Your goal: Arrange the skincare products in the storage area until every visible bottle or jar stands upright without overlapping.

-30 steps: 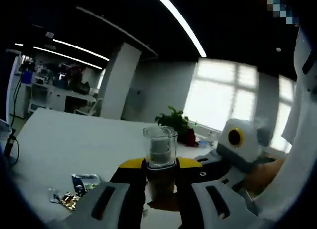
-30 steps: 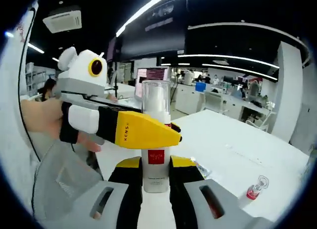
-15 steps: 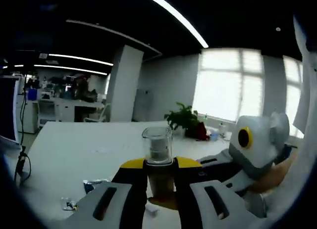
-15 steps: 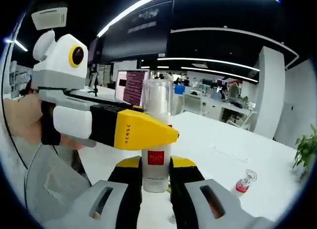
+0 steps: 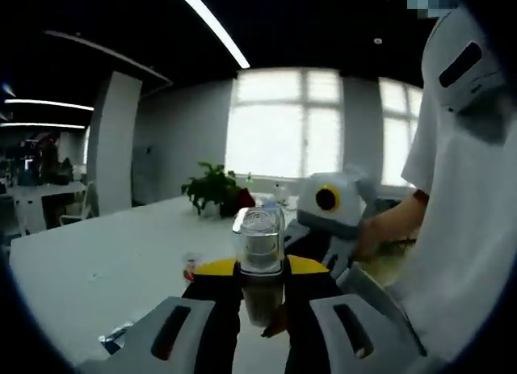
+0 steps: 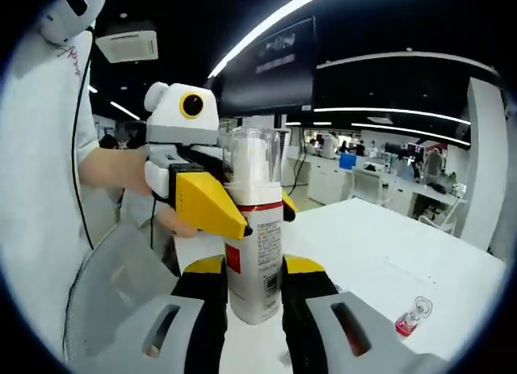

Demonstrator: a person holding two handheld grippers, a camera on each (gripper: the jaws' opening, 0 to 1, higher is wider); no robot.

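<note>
A white bottle with a red band and a clear cap stands upright above the table, held between both grippers. My right gripper is shut on its lower body. My left gripper comes in from the left, and its yellow jaws clamp the bottle just under the cap. In the left gripper view the same bottle's clear cap rises between the jaws of my left gripper, which is shut on it. The right gripper reaches in from the right, held by a person's hand.
A long white table stretches ahead. On it a small clear bottle with a red base lies tilted at the right. A potted plant stands at the table's far end, and a small packet lies near the front left. A person in white stands close.
Both views have swung round with the hands, now facing the windows and the person. The bottle has turned between the jaws, its red label now to the left. Both grips are unchanged.
</note>
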